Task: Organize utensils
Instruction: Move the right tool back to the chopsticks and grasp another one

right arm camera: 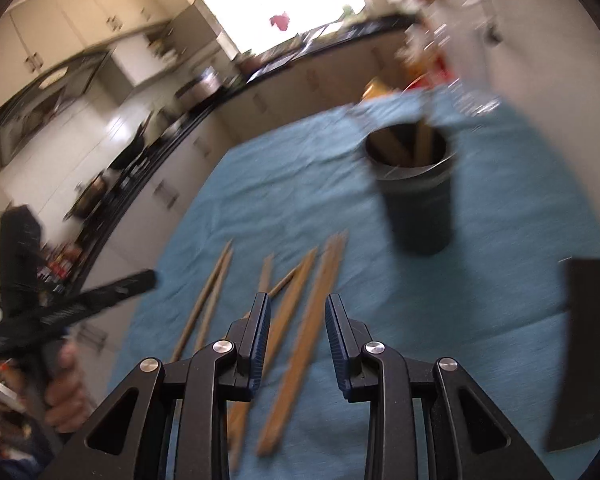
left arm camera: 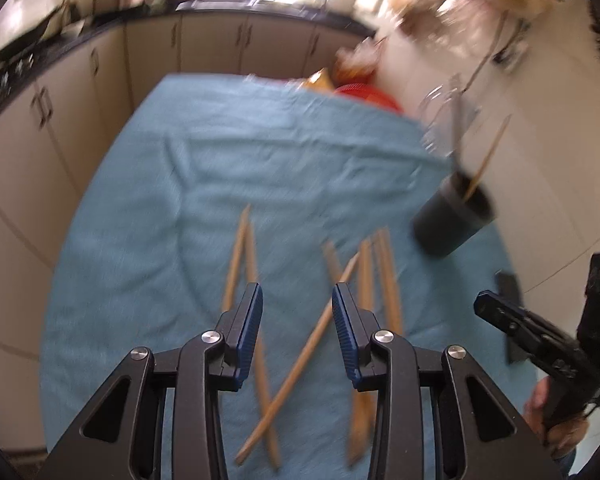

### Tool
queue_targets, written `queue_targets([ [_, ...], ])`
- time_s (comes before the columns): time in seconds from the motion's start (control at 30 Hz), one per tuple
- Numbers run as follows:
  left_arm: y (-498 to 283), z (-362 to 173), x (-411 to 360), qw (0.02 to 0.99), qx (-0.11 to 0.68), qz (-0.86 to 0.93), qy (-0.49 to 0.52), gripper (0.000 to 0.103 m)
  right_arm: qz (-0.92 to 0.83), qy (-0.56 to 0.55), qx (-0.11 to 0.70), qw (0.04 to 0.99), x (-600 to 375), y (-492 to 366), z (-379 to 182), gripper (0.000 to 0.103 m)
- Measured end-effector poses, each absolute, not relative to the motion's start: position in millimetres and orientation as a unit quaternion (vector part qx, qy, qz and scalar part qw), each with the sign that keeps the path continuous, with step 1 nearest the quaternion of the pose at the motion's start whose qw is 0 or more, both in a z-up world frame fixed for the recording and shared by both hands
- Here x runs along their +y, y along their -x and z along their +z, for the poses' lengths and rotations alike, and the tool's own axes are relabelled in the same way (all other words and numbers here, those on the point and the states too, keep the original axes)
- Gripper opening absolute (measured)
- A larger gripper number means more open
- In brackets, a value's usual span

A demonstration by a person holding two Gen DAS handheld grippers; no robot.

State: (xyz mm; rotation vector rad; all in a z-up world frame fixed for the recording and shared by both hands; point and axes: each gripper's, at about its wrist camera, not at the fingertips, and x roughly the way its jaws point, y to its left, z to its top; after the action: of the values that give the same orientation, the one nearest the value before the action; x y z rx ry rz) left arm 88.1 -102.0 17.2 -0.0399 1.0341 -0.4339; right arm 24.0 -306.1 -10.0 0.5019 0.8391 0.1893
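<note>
Wooden chopsticks (left arm camera: 296,344) on blue cloth (left arm camera: 180,208); both grippers released, empty; cup (right arm camera: 416,200) interior visible only right view.

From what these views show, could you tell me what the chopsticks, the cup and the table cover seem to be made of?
Chopsticks: likely bamboo or wood, matte tan. Cup: dark matte outside, shiny metallic-looking rim; plastic or coated steel, unclear through blur. Table cover: woven cloth, teal, creased.

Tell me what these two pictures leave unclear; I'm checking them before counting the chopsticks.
- Chopsticks on the cloth: left wrist view, near ends hidden behind the left tongs, motion-blurred.
- Cup contents: right wrist view, blurred; number of sticks unreadable.
- Black object: right wrist view, blurred; unidentifiable.
</note>
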Motion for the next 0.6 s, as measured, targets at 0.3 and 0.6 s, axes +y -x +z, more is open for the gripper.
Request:
queue_targets([
  [0.3,-85,-14,-64,0.834,0.515,-0.194,0.028,0.035,0.141,-0.217,0.515,0.817,-253,-93,-52,0.025],
  [0.6,-92,-25,-30,0.831,0.523,-0.180,0.051,0.035,0.120,-0.152,0.569,0.799,-230,-127,-75,0.023],
])
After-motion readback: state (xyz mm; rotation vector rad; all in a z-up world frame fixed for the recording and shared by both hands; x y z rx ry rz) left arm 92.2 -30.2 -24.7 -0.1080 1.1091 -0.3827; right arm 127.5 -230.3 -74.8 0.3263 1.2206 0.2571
